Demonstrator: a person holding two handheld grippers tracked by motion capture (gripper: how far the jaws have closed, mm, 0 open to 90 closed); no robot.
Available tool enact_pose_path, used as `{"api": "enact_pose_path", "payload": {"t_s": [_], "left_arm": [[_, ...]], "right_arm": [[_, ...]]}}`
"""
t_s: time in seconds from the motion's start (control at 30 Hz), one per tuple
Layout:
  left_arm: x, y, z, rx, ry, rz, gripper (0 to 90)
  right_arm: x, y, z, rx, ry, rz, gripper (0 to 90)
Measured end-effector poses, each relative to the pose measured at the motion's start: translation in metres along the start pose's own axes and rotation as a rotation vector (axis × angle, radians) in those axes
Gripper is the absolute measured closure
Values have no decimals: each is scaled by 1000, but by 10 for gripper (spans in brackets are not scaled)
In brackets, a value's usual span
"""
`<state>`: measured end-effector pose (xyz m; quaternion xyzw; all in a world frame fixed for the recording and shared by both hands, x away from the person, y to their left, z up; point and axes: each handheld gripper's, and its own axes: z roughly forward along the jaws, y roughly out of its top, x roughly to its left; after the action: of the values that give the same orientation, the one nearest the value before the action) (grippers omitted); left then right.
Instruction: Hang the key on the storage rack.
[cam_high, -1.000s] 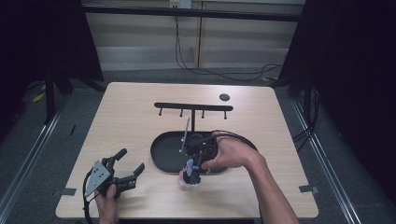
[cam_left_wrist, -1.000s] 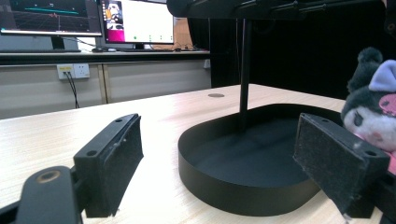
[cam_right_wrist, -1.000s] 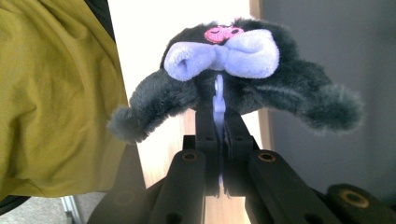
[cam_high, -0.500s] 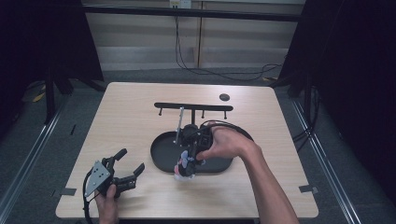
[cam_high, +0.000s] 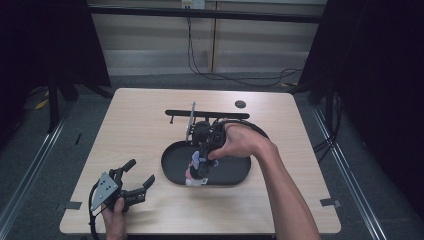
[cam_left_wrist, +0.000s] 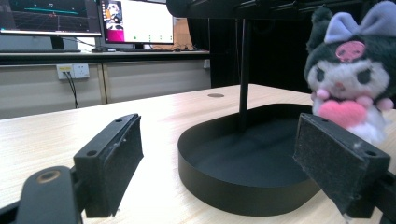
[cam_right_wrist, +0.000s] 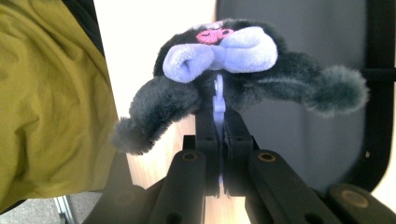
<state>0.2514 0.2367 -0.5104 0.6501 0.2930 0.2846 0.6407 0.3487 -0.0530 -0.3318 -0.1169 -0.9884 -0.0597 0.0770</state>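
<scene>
A black plush doll (cam_high: 194, 171) with a lavender bow and a pink heart hangs at the front rim of the black oval tray (cam_high: 231, 171). My right gripper (cam_high: 202, 159) points down and is shut on the doll's lavender loop (cam_right_wrist: 218, 100), just behind the bow of the doll (cam_right_wrist: 233, 70). A black rack with hooks (cam_high: 207, 115) stands at the tray's far side. My left gripper (cam_high: 140, 171) rests open near the table's front left corner, with nothing between its jaws. From there the doll (cam_left_wrist: 348, 88) faces it, beyond the tray wall (cam_left_wrist: 243, 186) and beside the rack's post (cam_left_wrist: 243, 70).
A small dark disc (cam_high: 240, 104) lies on the table behind the rack. A cable loops over the tray's far right rim. The person's yellow-green shirt (cam_right_wrist: 46, 93) is in the right gripper view. Monitors (cam_left_wrist: 135, 21) stand on a bench beyond the table.
My right gripper has risen and moved toward the rack, carrying the doll with it from the table in front of the tray. The left gripper has stayed still.
</scene>
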Motion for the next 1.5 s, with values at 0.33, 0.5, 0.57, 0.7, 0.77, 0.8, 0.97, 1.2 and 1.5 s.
{"api": "enact_pose_path", "payload": {"t_s": [0.33,0.5,0.57,0.7,0.77,0.8,0.97,1.2,1.5], "left_arm": [[0,0,0,-1,-1,0,152],[0,0,0,4,-3,1,152],[0,0,0,1,-2,-4,152],[0,0,0,3,-3,-9,152],[-1,0,0,-4,-2,-10,152],[0,0,0,-5,-1,-6,153],[0,0,0,-4,-1,-5,152],[0,0,0,0,-4,2,153],[0,0,0,0,-3,1,152]], "right_arm": [[-12,8,-15,19,-23,32,871],[-16,15,-21,47,-44,24,871],[-18,16,-25,50,-53,31,871],[-25,18,-33,40,-57,43,871],[-28,20,-35,48,-61,47,871],[-30,20,-36,51,-62,51,871],[-41,24,-38,61,-60,59,871],[-56,25,-31,82,-68,85,871],[-66,27,-42,64,-77,93,871]]}}
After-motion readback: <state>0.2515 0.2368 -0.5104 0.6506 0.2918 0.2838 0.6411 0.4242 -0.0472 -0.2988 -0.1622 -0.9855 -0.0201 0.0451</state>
